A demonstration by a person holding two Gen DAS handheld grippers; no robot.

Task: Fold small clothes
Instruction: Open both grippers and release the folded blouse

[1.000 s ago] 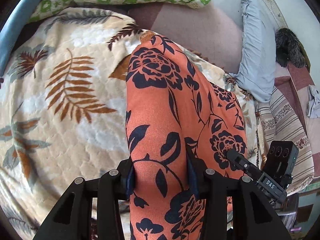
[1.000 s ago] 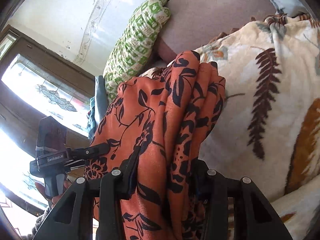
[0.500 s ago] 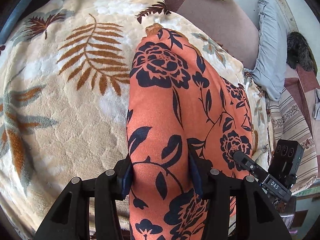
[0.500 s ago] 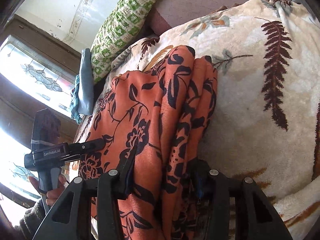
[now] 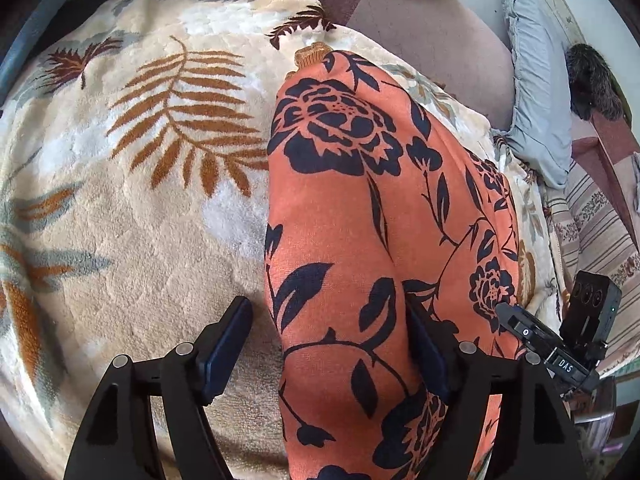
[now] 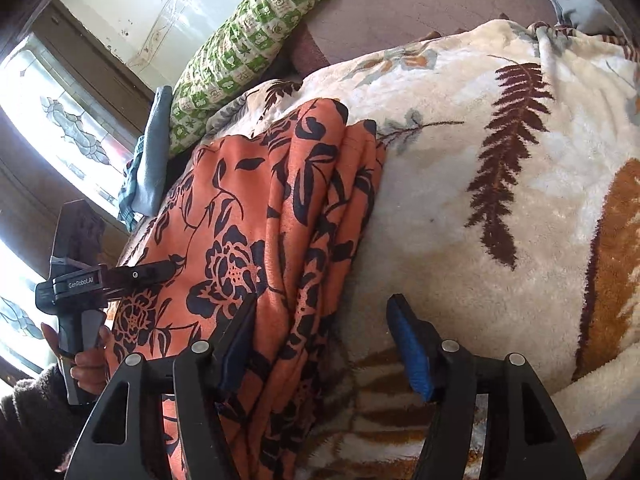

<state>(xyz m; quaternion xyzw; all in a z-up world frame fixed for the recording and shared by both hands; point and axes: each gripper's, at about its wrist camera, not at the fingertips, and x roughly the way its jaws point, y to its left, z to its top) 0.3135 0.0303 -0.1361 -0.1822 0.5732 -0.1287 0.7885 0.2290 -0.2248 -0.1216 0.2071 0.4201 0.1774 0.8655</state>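
An orange garment with a dark blue flower print lies folded in layers on a cream leaf-patterned blanket. My left gripper is open, and the cloth's near end lies between its fingers against the right one. In the right wrist view the garment lies left of centre. My right gripper is open; the stacked fold edges lie by its left finger. The other gripper shows in each view, the right one and the left one.
A green patterned pillow and a mauve cushion lie at the bed's far end. A grey-blue pillow and a dark furry thing lie at the right. A striped sheet covers the bed's right side. A window is on the left.
Both grippers have opened and let go of the orange garment. The garment has come down and now rests on the blanket.
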